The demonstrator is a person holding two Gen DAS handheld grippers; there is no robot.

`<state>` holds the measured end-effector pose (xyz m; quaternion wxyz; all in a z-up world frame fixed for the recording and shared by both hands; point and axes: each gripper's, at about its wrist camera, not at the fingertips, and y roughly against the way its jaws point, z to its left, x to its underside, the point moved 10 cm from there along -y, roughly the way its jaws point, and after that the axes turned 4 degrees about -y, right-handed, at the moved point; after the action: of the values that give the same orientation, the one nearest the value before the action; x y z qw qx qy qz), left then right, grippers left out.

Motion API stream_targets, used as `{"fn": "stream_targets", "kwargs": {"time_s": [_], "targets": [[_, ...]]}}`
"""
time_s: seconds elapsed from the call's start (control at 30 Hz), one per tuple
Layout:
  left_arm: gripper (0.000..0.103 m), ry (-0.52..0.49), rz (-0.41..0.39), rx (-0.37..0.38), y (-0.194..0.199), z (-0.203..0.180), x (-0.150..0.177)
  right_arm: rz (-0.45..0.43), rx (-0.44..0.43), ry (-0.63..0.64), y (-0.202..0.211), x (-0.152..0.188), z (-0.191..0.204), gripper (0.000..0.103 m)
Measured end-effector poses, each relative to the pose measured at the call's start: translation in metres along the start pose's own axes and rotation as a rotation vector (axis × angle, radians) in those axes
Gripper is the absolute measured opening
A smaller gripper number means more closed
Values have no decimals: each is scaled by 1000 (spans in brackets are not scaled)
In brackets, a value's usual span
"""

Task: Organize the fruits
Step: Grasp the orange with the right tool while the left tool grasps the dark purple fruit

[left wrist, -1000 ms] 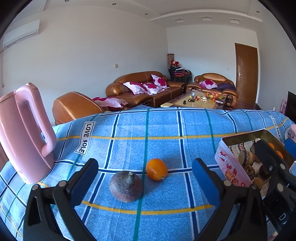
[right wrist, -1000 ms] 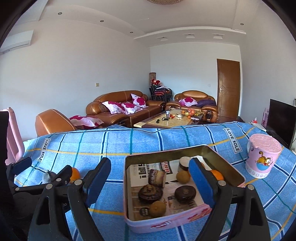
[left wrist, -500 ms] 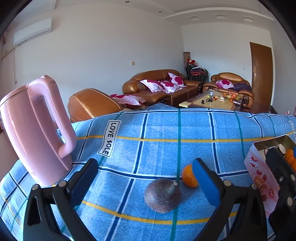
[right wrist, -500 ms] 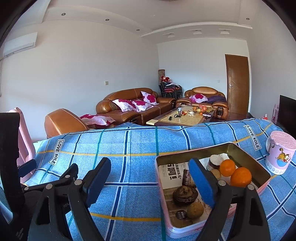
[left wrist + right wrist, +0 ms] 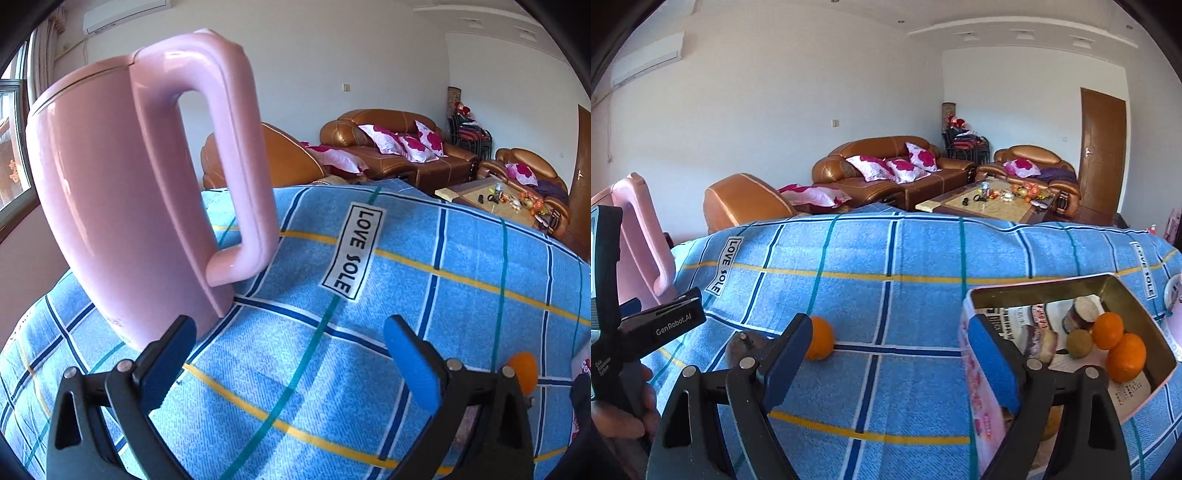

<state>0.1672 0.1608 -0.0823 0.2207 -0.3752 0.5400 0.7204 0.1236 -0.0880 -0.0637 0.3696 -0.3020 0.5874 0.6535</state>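
A: Worktop w/ blue checked cloth [image 5: 905,258] first. What stands on it?

B: Tall pink plastic kettle [image 5: 122,192] at the left, close in front of left gripper [image 5: 291,354]. Pink rectangular tin box [image 5: 979,354] at the right holds two oranges, a brown round fruit, other pieces.

A: Fruit not in the box yet?

B: One loose round orange [image 5: 820,342] and a dark brown fruit w/ a stem [image 5: 744,347], on the cloth, beside the right gripper [image 5: 890,358].

A: Jaws?

B: Both spread wide, nothing between.

A: Risk?

B: I think left gripper can knock the kettle, it is very near. Also the orange can roll if a jaw pushes it sideways.
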Motion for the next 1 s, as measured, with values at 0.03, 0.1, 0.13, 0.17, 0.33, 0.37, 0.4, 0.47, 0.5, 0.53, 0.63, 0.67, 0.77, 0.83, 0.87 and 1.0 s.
{"fn": "stream_targets", "kwargs": {"time_s": [0.03,0.1,0.13,0.17,0.33,0.37,0.4,0.47,0.5,0.53,0.63,0.67,0.77,0.83,0.87,1.0], "targets": [[103,-2,2,0,0,0,1,22,-13,5,-6,2,4,87],[103,-13,5,7,0,-3,1,79,-27,17,-20,7,12,78],[103,-19,5,11,1,-4,1,111,-37,19,-27,10,15,74],[103,-25,4,14,0,-6,-1,144,-51,19,-35,13,18,70],[103,-28,-5,18,1,-6,-6,220,-127,12,-57,19,35,60],[103,-24,-4,21,0,-5,-7,222,-129,16,-60,18,38,60],[103,-20,-1,22,-1,-4,-7,227,-136,22,-62,19,42,60],[103,-12,4,23,-4,-2,-9,253,-154,38,-67,23,52,60],[103,-8,7,22,-4,-1,-9,255,-155,35,-68,22,55,59],[103,-3,8,21,-5,1,-10,255,-149,27,-69,21,55,59],[103,8,10,29,-5,3,-10,290,-184,-42,-75,22,50,59],[103,9,9,34,-5,3,-11,309,-214,-77,-79,24,47,59],[103,10,2,45,-3,2,-12,320,-258,-92,-80,25,47,59],[103,12,-1,51,-1,3,-12,319,-234,-64,-78,26,48,56],[103,12,-1,52,0,3,-11,318,-210,-56,-78,27,47,45],[103,8,-5,62,2,3,-12,320,-222,-71,-75,28,45,36]]}}
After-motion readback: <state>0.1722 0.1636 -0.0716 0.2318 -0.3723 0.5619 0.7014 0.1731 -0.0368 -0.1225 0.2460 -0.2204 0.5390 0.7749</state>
